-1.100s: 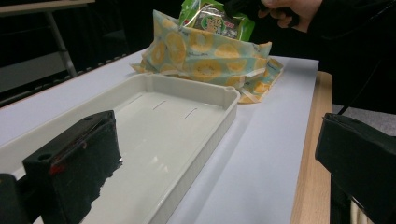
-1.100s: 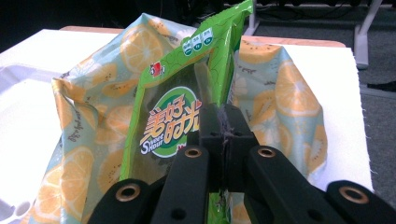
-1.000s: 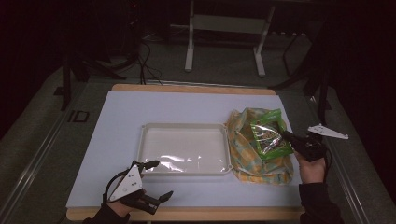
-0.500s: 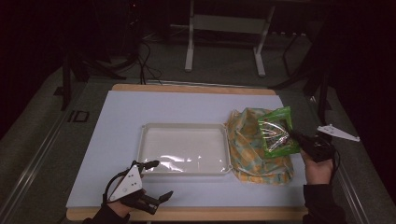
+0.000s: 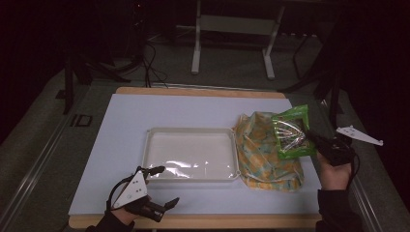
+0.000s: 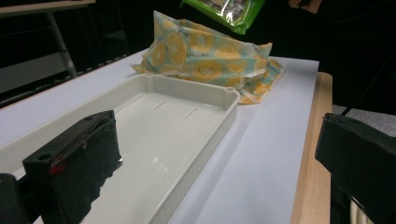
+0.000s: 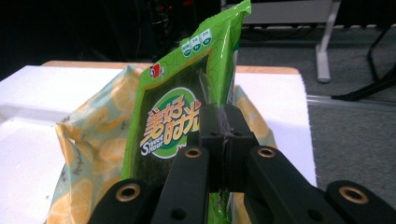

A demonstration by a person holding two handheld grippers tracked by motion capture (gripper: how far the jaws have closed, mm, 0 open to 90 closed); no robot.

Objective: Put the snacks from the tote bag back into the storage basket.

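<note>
Left gripper [image 5: 162, 186] sits at the near table edge, jaws spread wide and holding nothing, one jaw just beside the near rim of the white tray [image 5: 189, 131].

Right gripper [image 5: 310, 137] is clamped on the right edge of the green snack packet [image 5: 291, 131], jaws fully closed on the film. The packet hangs lifted above the orange-print bag [image 5: 263, 157], which lies on the white mat [image 5: 159, 108] touching the tray's right end. Packet's long axis runs near to far, roughly upright in the right gripper view [image 7: 187, 112].

The tray lies to the left of the packet, its long axis across the table. Judgement: a leftward carry would bring the packet over the tray; the right hand is the nearer one.
</note>
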